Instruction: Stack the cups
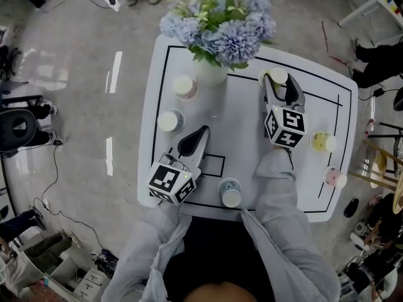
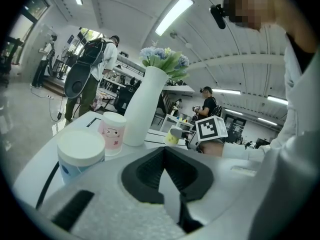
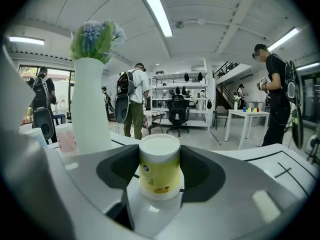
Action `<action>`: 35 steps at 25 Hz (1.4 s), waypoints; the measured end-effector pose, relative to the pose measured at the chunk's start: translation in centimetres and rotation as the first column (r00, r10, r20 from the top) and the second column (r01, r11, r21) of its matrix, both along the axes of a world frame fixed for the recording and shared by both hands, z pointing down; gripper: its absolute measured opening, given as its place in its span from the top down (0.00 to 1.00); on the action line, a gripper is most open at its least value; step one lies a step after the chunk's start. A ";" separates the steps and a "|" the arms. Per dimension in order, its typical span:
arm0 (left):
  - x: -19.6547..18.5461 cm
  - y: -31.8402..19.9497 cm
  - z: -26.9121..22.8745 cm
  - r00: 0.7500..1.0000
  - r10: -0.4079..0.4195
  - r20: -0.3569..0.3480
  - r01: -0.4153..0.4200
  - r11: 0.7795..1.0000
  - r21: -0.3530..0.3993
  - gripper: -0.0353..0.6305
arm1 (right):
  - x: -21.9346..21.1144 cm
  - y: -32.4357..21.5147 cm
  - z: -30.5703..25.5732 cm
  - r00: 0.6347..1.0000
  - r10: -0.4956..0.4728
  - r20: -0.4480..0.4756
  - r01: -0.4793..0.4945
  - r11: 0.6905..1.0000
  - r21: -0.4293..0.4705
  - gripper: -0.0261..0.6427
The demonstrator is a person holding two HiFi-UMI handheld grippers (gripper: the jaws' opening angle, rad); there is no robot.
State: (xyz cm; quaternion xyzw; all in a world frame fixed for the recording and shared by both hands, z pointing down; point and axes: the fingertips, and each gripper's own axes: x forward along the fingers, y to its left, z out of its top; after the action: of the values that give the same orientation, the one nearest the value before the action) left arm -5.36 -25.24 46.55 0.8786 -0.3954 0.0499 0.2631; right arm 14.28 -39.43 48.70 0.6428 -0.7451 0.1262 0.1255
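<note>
Several upturned paper cups stand on the white table (image 1: 244, 112). My right gripper (image 1: 278, 80) reaches to the far side, its jaws closed on a yellow cup (image 1: 278, 75) that stands on the table. In the right gripper view this yellow cup (image 3: 159, 170) fills the gap and both pads touch its sides. My left gripper (image 1: 202, 131) rests shut and empty near the table's middle. To its left stand a blue cup (image 1: 170, 120) and a pink cup (image 1: 184, 85). The left gripper view shows the same blue cup (image 2: 80, 151) and pink cup (image 2: 113, 130).
A white vase (image 1: 212, 72) with blue flowers stands at the far edge between the pink cup and my right gripper. Another blue cup (image 1: 230, 193) stands at the near edge. A yellow cup (image 1: 323, 142) and a pink cup (image 1: 334, 177) stand at the right. People stand in the room beyond.
</note>
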 end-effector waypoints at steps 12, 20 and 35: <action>-0.9 2.3 -1.9 1.000 -0.010 0.011 0.010 0.999 0.036 0.95 | -0.3 4.0 -4.2 0.999 -0.048 0.008 0.048 0.999 0.025 0.57; -1.4 6.4 -3.9 1.000 -0.011 0.000 0.011 0.999 0.049 0.95 | -1.6 9.6 -7.9 0.995 -0.098 0.010 0.098 0.994 0.053 0.57; -1.9 13.4 -5.5 0.997 -0.076 0.020 0.076 0.997 0.017 0.95 | -5.1 20.7 -10.7 0.960 -0.279 0.019 0.277 0.958 0.079 0.57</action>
State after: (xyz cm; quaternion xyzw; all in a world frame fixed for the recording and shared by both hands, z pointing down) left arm -7.26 -11.81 41.07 0.8645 -0.4316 0.0455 0.2536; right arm 9.17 -18.70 38.00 0.5340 -0.8341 0.0886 0.1067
